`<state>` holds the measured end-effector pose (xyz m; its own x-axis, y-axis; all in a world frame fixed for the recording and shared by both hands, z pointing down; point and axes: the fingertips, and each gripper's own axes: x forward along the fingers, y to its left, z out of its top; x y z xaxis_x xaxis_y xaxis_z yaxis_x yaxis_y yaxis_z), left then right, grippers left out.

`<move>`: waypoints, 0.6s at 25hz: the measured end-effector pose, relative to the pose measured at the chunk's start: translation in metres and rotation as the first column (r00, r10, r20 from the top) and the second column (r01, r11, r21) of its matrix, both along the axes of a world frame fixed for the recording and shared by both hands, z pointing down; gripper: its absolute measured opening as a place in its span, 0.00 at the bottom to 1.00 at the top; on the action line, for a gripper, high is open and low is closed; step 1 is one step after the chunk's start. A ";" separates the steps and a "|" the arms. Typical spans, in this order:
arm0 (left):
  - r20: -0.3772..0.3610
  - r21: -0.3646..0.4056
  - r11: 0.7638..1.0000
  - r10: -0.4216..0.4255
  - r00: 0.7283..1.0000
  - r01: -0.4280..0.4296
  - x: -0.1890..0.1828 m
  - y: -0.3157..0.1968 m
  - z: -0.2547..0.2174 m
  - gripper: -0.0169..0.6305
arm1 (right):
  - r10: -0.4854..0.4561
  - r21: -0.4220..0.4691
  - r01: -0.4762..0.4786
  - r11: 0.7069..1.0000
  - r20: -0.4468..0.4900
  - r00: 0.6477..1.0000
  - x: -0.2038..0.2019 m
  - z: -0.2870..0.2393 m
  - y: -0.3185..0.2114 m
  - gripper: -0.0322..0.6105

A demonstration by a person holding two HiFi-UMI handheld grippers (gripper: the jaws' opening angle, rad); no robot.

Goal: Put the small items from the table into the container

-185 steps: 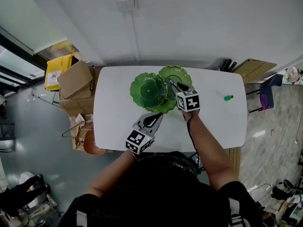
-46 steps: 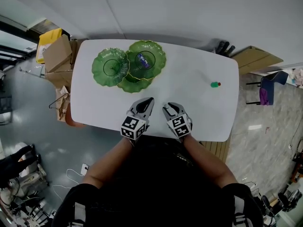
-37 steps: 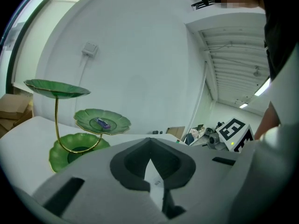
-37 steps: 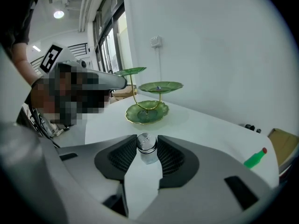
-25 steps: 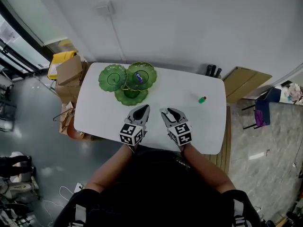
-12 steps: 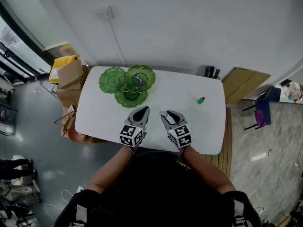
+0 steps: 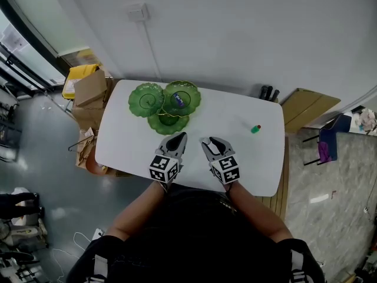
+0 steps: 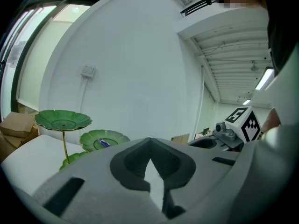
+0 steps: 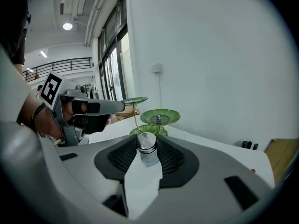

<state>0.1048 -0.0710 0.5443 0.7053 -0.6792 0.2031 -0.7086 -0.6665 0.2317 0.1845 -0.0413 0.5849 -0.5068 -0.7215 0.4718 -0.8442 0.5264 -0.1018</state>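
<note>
White, smooth tabletop with rounded corners (image 7: 135, 146) sits in the middle of my head view, pushed against a plain white wall that carries one pale switch plate (image 7: 138, 12). Glossy grey floor (image 7: 47, 158) shows on both sides of the table. Off its left end I see a heap of brown cardboard boxes (image 7: 91, 90) and one yellow bin (image 7: 76, 76). Off the right end a flat brown board (image 7: 309, 105) lies near the wall, with a purple chair (image 7: 326, 151) further out.

On the table's far left corner stands one gold-stemmed stand of green lotus-leaf dishes (image 7: 168, 118). I count three dishes, set at different heights and overlapping from above. One small blue-purple item (image 7: 179, 98) lies in the right-hand dish. One small green item with a red end (image 7: 255, 128) lies alone on the bare table, well apart from the stand and towards the right end.

Both of my grippers hover side by side over the near edge. I count two marker cubes, one on each. The left gripper (image 7: 180, 137) has its jaws drawn together to a thin slit, with nothing between them. The right gripper (image 7: 208, 141) is clamped on one small clear bottle with a silver metal cap (image 9: 147, 143). The pads press on either side of the bottle just under the cap, and it stands upright between them. In the right gripper view the left gripper lies just to the left, and the stand sits straight ahead beyond the bottle.
</note>
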 end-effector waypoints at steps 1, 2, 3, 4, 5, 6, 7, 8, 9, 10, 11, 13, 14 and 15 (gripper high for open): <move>0.002 -0.001 1.000 0.001 1.000 -0.001 -0.002 -0.003 0.001 0.04 | -0.002 0.002 0.002 1.000 -0.002 1.000 -0.003 -0.001 -0.005 0.27; 0.003 -0.003 1.000 0.002 1.000 -0.002 -0.005 -0.006 0.002 0.04 | -0.005 0.004 0.005 1.000 -0.004 1.000 -0.006 -0.002 -0.010 0.27; 0.003 -0.005 1.000 0.003 1.000 -0.003 -0.007 -0.010 0.003 0.04 | -0.008 0.006 0.008 1.000 -0.006 1.000 -0.008 -0.003 -0.015 0.27; 0.004 -0.007 1.000 0.005 1.000 -0.005 -0.009 -0.013 0.004 0.04 | -0.011 0.008 0.011 1.000 -0.007 1.000 -0.011 -0.004 -0.020 0.27; 0.005 -0.010 1.000 0.008 1.000 -0.008 -0.011 -0.017 0.005 0.04 | -0.014 0.008 0.014 1.000 -0.009 1.000 -0.013 -0.005 -0.026 0.27; 0.007 -0.013 1.000 0.013 1.000 -0.013 -0.012 -0.020 0.005 0.04 | -0.016 0.008 0.016 1.000 -0.010 1.000 -0.015 -0.007 -0.032 0.27; 0.010 -0.016 1.000 0.018 1.000 -0.018 -0.014 -0.022 0.006 0.04 | -0.017 0.007 0.017 1.000 -0.010 1.000 -0.018 -0.009 -0.038 0.27; 0.013 -0.019 1.000 0.023 1.000 -0.022 -0.017 -0.026 0.007 0.04 | -0.018 0.007 0.018 1.000 -0.008 1.000 -0.021 -0.010 -0.045 0.27; 0.015 -0.022 0.999 0.026 1.000 -0.026 -0.020 -0.029 0.008 0.04 | -0.017 0.008 0.017 1.000 -0.005 1.000 -0.025 -0.012 -0.052 0.27; 0.014 -0.024 0.999 0.028 0.999 -0.028 -0.023 -0.033 0.009 0.04 | -0.016 0.009 0.016 1.000 -0.002 1.000 -0.028 -0.013 -0.060 0.27; 0.013 -0.025 0.999 0.031 0.999 -0.030 -0.026 -0.038 0.010 0.04 | -0.016 0.011 0.016 1.000 -0.001 1.000 -0.030 -0.015 -0.068 0.27; 0.015 -0.027 0.999 0.036 0.999 -0.035 -0.029 -0.046 0.011 0.04 | -0.015 0.016 0.015 1.000 0.000 1.000 -0.034 -0.018 -0.084 0.27; 0.016 -0.029 0.999 0.038 0.999 -0.037 -0.031 -0.049 0.012 0.04 | -0.014 0.019 0.014 1.000 0.001 1.000 -0.035 -0.019 -0.092 0.27; 0.017 -0.033 0.999 0.039 0.999 -0.039 -0.032 -0.051 0.014 0.04 | -0.013 0.020 0.013 1.000 0.001 1.000 -0.037 -0.020 -0.098 0.27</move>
